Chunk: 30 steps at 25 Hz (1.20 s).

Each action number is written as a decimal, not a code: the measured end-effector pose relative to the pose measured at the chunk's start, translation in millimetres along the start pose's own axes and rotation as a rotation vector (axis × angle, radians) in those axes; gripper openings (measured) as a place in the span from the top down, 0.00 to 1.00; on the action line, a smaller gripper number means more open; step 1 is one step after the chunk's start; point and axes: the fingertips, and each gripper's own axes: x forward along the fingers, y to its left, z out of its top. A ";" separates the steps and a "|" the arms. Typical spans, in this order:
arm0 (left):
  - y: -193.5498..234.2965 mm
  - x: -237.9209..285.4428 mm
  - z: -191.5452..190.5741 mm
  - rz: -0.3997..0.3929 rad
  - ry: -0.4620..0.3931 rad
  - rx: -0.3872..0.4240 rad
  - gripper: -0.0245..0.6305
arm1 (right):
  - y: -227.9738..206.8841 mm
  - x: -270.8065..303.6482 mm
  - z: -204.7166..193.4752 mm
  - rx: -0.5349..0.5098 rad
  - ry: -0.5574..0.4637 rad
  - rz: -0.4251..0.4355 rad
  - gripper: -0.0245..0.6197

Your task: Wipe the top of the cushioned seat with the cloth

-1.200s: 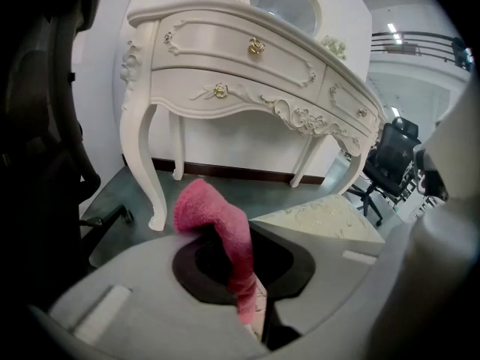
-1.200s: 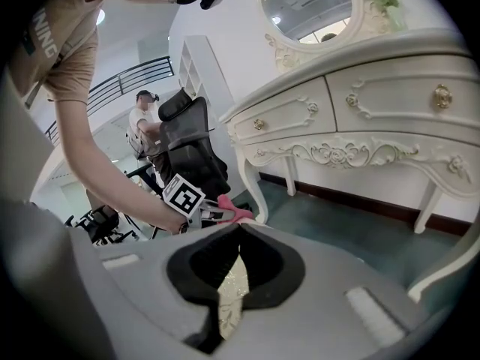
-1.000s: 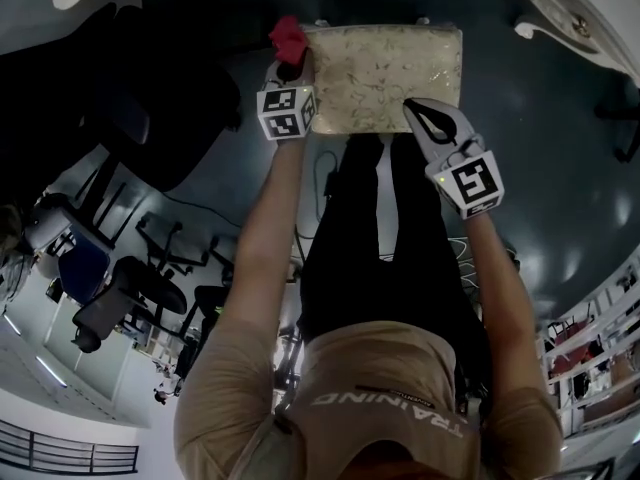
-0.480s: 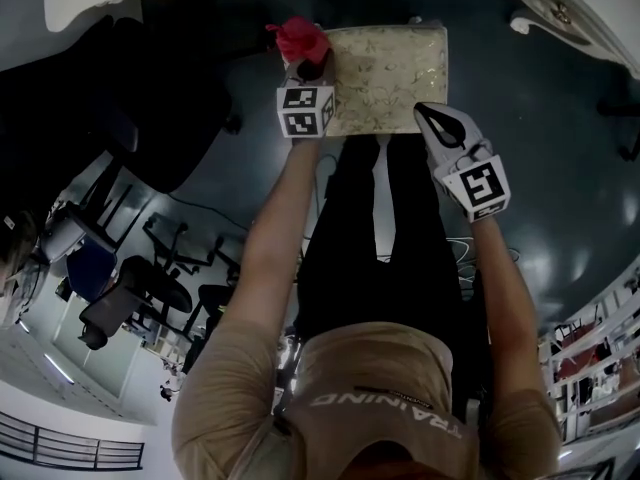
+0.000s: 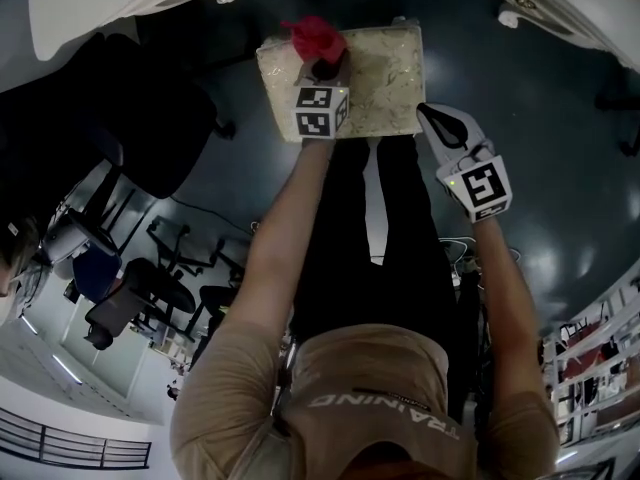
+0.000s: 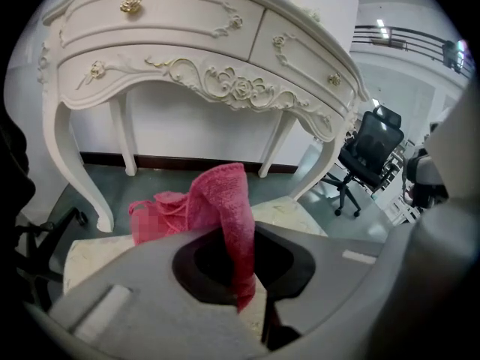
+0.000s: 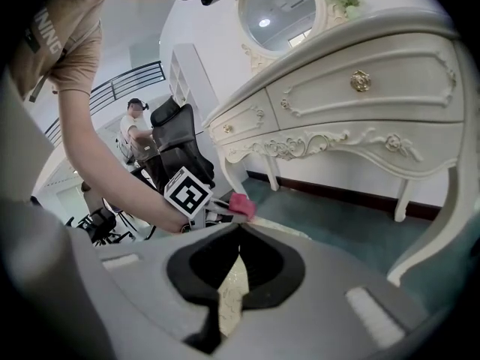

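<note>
The left gripper (image 5: 324,69) is clenched on the cloth (image 5: 314,37) — in its own view the jaws meet around a strip of the pink cloth (image 6: 227,201), which runs down through the dark opening between them while the rest bunches up past the tips toward 10 o'clock. In the head view the cloth sits at 12 o'clock from this gripper, resting on the far edge of the cushioned seat (image 5: 392,76), left of its middle. The gripper itself hangs over the seat's cream, patterned top, its marker cube at the near edge.

The right gripper (image 5: 441,124) is closed on nothing; its jaws touch at the tips, and only the seat's patterned surface (image 7: 228,283) shows through the slit behind them. It sits at about 4 o'clock from the seat, just off the near right corner — well apart from the cloth.

A white carved dressing table (image 6: 202,73) stands beyond the seat at 12 o'clock.
</note>
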 end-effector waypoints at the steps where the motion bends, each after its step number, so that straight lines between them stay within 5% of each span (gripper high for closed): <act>1: -7.2 5.0 1.5 -0.009 0.001 0.004 0.91 | -4.9 -2.7 -2.4 0.004 0.000 -0.003 0.95; 20: -135.0 59.7 20.7 -0.152 0.057 0.091 0.91 | -69.6 -69.2 -30.6 0.078 -0.028 -0.094 0.95; 30: -195.2 67.5 14.9 -0.328 0.095 0.117 0.91 | -79.2 -83.1 -40.1 0.079 -0.017 -0.110 0.95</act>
